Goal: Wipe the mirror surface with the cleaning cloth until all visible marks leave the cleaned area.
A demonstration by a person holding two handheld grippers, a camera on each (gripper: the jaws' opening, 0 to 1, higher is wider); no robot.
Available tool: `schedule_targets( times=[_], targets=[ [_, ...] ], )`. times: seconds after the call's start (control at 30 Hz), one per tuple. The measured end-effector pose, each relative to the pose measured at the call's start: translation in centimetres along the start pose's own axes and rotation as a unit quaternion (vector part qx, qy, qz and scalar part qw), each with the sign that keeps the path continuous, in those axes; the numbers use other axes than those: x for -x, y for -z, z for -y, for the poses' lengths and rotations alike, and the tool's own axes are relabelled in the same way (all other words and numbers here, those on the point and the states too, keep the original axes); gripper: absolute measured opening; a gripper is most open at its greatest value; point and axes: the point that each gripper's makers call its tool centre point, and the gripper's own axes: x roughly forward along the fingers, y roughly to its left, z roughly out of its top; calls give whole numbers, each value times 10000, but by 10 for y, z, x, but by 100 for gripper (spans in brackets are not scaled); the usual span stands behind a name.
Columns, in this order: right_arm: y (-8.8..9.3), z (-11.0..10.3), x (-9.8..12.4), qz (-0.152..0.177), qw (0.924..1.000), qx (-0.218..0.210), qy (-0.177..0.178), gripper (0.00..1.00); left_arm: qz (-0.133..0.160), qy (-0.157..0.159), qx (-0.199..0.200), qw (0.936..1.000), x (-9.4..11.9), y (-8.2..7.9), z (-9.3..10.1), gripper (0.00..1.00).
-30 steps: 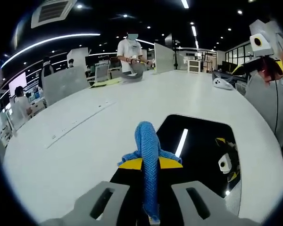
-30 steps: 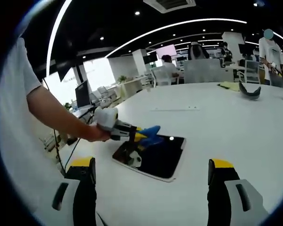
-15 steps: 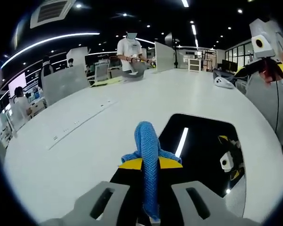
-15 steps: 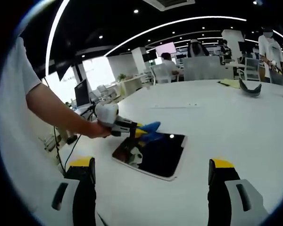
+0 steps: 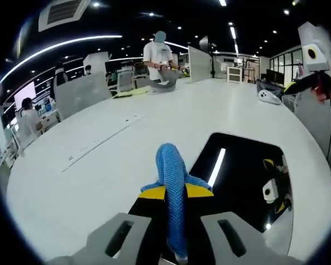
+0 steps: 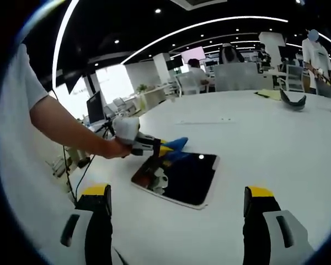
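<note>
Left gripper view: left tool (image 5: 175, 190) clamping blue cleaning cloth (image 5: 174, 185) over near edge of mirror (image 5: 243, 176) flat on white bench (image 5: 99, 160); right tool (image 6: 176, 212) spread wide, near mirror.

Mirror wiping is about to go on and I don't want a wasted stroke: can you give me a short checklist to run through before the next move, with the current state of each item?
1. Blue cloth clamped in the left gripper: ok, it sticks out past the yellow tips.
2. Cloth over the mirror: ok, at its near edge; actual contact cannot tell.
3. Mirror flat on the white table: ok.
4. Right gripper out of the way: ok, open, holding nothing, short of the mirror.
5. Marks left on the glass: cannot tell, reflections of ceiling lights and the gripper cover it.
6. Mirror and cloth both in view: ok.
</note>
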Motion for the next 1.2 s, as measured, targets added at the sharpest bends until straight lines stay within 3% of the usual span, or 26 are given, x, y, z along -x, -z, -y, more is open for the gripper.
schedule_targets(
  times=[0.37, 1.2],
  targets=[
    [2, -2, 1, -38, 10000, 0, -33, 100, -29, -161, 202, 9997, 0, 1, -2, 8],
    [-7, -5, 5, 104, 9999, 53, -84, 100, -168, -377, 250, 9988, 8, 5, 5, 8]
  ],
)
